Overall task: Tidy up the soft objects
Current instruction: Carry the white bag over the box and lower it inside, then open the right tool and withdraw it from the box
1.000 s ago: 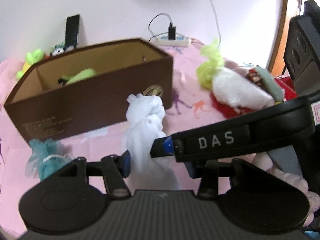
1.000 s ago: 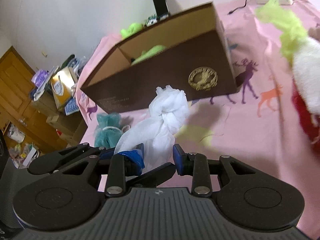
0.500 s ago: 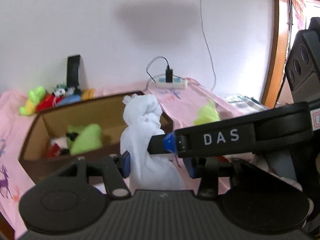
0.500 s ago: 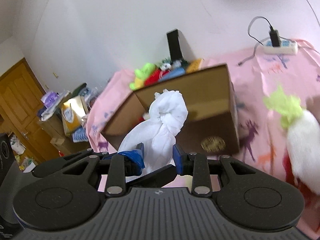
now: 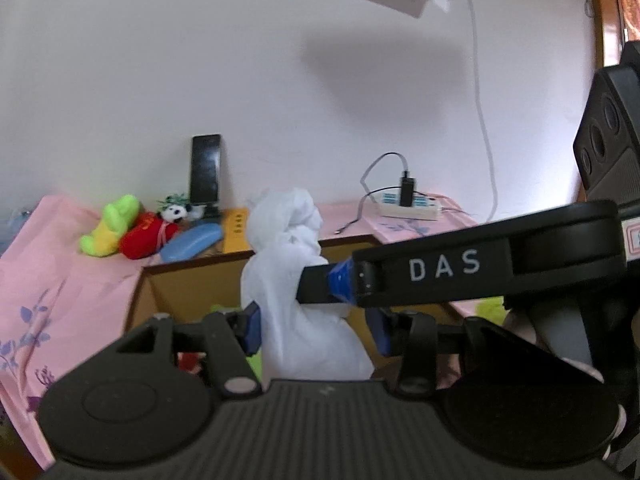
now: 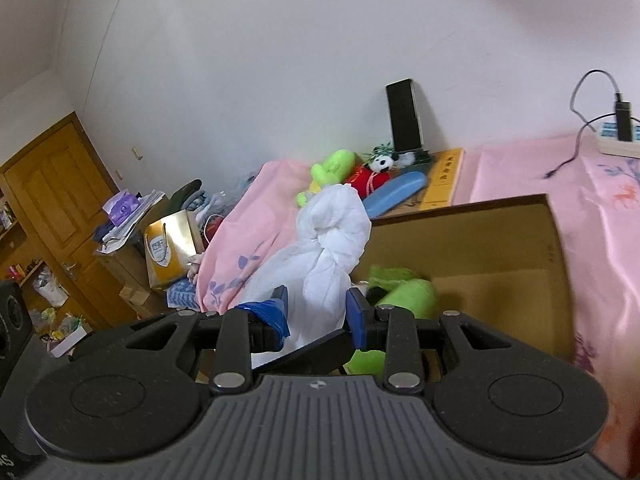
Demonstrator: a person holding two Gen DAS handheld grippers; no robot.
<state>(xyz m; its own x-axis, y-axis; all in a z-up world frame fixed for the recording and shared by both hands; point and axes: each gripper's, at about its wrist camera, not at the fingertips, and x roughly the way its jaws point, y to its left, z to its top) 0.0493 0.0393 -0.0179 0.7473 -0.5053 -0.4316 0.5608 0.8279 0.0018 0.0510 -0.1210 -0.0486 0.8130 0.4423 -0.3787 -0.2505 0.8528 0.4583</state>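
I have both the left hand-held gripper (image 5: 316, 330) and right hand-held gripper (image 6: 316, 314) clamped on the knotted white cloth bundle (image 6: 334, 232) above the open brown cardboard box (image 6: 500, 248)

Your bed (image 6: 608, 216) is covered by a pink sheet printed with deer and leaves. On it sits an open brown cardboard box (image 6: 480, 240). Behind the box, along the wall, you have a green plush (image 5: 110, 226), a red plush (image 5: 146, 232), a small panda (image 5: 174, 212), a blue case (image 5: 192, 242) and a white power strip (image 5: 408, 206) with a plug in it.
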